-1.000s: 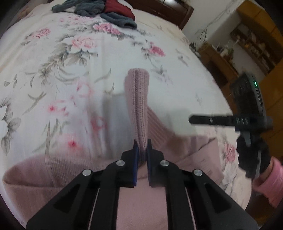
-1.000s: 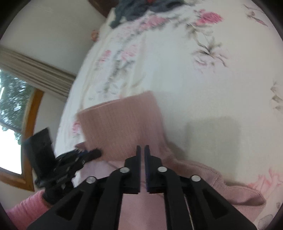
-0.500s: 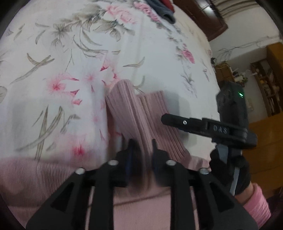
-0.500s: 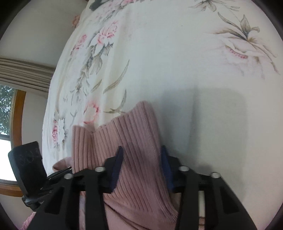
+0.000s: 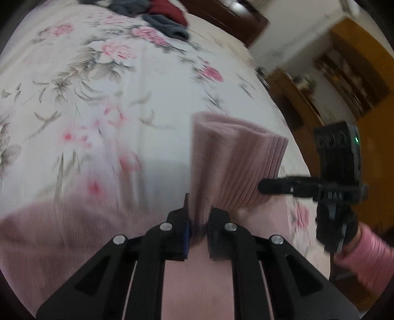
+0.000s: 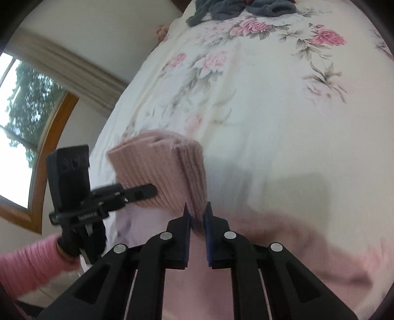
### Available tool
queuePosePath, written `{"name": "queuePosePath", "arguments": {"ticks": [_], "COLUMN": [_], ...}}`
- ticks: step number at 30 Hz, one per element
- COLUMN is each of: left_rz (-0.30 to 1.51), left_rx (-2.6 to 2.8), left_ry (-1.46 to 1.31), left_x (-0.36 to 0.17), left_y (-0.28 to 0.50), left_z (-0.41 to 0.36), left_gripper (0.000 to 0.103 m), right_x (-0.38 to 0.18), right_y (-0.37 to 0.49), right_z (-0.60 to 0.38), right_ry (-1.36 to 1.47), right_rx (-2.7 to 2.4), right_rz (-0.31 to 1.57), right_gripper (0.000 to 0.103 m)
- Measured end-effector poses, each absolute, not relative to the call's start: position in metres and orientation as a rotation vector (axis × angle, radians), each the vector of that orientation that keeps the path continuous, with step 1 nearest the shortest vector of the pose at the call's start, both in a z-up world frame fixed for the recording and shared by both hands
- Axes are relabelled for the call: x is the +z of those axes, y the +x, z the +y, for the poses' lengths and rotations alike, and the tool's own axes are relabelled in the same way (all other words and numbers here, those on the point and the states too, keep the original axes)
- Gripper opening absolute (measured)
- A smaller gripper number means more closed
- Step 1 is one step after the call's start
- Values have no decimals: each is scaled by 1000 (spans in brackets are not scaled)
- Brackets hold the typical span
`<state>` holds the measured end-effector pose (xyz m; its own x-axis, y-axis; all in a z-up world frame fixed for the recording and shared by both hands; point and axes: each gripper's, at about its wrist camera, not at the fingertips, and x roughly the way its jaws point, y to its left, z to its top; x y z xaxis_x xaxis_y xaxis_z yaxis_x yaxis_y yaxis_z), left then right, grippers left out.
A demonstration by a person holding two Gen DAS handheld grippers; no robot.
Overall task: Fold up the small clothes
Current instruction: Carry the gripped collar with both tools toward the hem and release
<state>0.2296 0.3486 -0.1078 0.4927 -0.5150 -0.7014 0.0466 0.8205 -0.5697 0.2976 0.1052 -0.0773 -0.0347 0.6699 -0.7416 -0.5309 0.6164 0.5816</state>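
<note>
A pink ribbed knit garment (image 5: 234, 160) lies on the floral bed sheet (image 5: 98, 98), and a thick folded band of it is raised off the bed. My left gripper (image 5: 199, 214) is shut on the band's left end. My right gripper (image 6: 197, 216) is shut on the other end of the same band (image 6: 160, 167). Each gripper shows from the side in the other's view: the right one (image 5: 270, 185) and the left one (image 6: 145, 192). The rest of the garment (image 5: 61, 233) spreads flat under both grippers, blurred.
A pile of grey and dark red clothes (image 5: 160, 14) sits at the far end of the bed, also in the right wrist view (image 6: 234, 9). Wooden furniture (image 5: 295, 98) stands beyond the right bed edge. A window (image 6: 19, 123) is on the left. Pink sleeves (image 5: 369, 258) hold the grippers.
Half a second ago both grippers were low on the bed with jaws spread around the knit. Now both are narrowed on the folded band and have lifted it up.
</note>
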Motion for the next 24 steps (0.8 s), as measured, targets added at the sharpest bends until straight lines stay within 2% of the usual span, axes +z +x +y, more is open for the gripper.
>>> {"name": "queuePosePath", "arguments": {"ticks": [4,10,14,15,16,21,24], "left_rz": [1079,1207,1185,1173,1170,1166,1164], "left_rx": [-394,-406,-406,-383,-361,-270,-267], "left_ry": [-449,-432,-571,-619,-639,-703,-738], "left_x": [-118,-144,-140,-139,-140,-157,-166], "left_y": [186,146,131,130,133,175,200], "left_z": [338,343,370,378,383,396,392], "left_gripper": [20,21,24,30,30,30,29], "right_x": [-87,-114,-109,-107,-107,-127,-146], "right_y": [261,217,214,219,225,258,273], "right_z": [90,86,60,53,51,61,74], "right_ry": [90,-56,102,169,211,289,326], "right_rx": [967,951,964,953,943,866,845], "right_rz": [1318,1401,1403,1395,1394,1408,1436], "right_gripper": [11,18,37,40,43,43,46]}}
